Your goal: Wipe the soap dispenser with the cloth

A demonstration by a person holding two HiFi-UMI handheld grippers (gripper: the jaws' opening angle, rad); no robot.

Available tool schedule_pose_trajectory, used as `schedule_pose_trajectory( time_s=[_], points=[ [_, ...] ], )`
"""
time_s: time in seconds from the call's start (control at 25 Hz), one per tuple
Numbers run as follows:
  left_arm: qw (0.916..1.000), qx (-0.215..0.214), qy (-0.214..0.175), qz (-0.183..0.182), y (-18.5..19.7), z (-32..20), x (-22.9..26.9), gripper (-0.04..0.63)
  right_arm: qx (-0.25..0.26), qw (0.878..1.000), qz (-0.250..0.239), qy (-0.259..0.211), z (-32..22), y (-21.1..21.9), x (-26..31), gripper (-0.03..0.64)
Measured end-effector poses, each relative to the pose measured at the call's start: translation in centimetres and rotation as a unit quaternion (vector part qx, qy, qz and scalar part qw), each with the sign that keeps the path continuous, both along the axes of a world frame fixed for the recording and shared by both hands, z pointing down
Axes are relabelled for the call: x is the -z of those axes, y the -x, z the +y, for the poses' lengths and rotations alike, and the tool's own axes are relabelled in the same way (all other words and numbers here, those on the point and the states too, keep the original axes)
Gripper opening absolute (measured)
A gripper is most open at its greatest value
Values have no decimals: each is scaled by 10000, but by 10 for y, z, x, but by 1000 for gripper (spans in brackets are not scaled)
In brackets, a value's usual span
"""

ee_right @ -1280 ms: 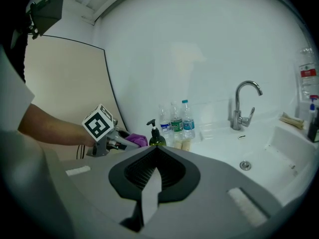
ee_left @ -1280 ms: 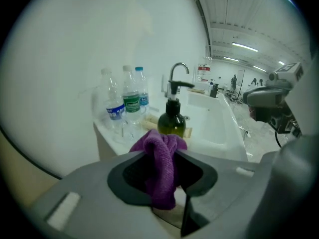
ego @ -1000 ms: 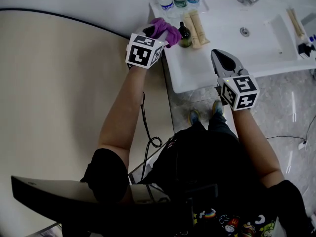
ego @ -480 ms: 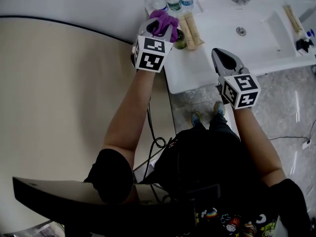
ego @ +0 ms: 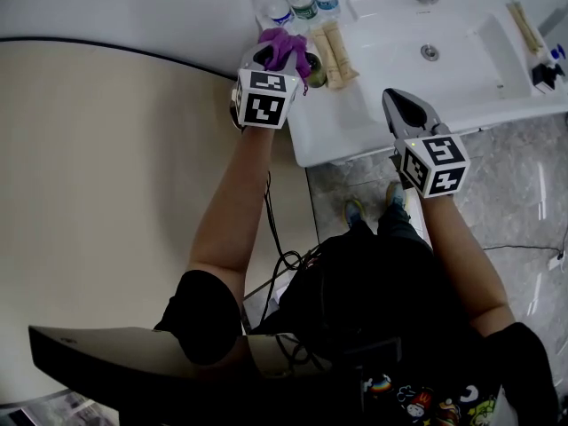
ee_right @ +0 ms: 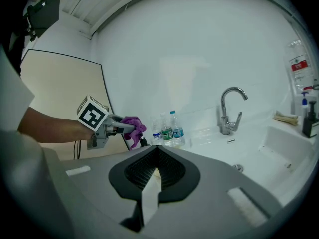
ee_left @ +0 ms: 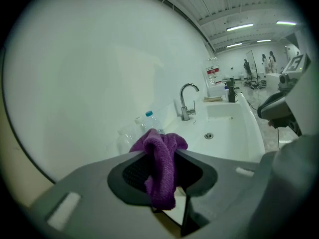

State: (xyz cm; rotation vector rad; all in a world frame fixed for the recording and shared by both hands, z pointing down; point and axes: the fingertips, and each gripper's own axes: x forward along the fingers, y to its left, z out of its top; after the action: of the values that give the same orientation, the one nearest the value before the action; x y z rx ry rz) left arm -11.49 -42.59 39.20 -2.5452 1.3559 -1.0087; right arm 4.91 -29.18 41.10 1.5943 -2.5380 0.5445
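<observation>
Apparently the wiping is just under way. In the head view, the left hand-held gripper [ego: 282, 53] brings the purple knitted cloth [ego: 286, 46] onto the top of the dark soap dispenser bottle [ego: 313, 69]. The bottle stands at the far left corner of the white worktop [ego: 342, 127], and its body looks not yet wiped. The right hand-held gripper [ego: 398, 101] hovers over the near edge, well apart from the bottle. Grey marbled floor [ego: 524, 202] lies at the right and a beige wall panel [ego: 106, 149] at the left.

From the left gripper view, the jaws are clamped on the cloth, which hangs down between them. Beyond it are clear water bottles [ee_left: 149, 122], a chrome tap [ee_left: 187, 101] and the sunken basin [ee_left: 224, 126].

From the right gripper view, the jaws are together and hold nothing. The cloth hangs right over the dispenser's pump, but I cannot tell if they touch. I judge that most of the wiping is left.
</observation>
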Motion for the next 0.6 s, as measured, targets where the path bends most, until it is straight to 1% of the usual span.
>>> schedule_pose_trajectory(
  time_s=[0.2,0.32,0.48,0.6],
  points=[
    [9990,328,105,278,4,2,-4,132,78,10000,-42,23,1,-1,-3,25],
    [9979,529,146,339,12,3,-8,132,143,9999,-41,39,2,2,-4,25],
    [9956,688,305,551,19,8,-14,132,207,9998,6,44,3,3,-5,25],
    [9945,776,412,576,25,12,-26,132,251,9997,42,61,2,4,-8,25]
  ],
)
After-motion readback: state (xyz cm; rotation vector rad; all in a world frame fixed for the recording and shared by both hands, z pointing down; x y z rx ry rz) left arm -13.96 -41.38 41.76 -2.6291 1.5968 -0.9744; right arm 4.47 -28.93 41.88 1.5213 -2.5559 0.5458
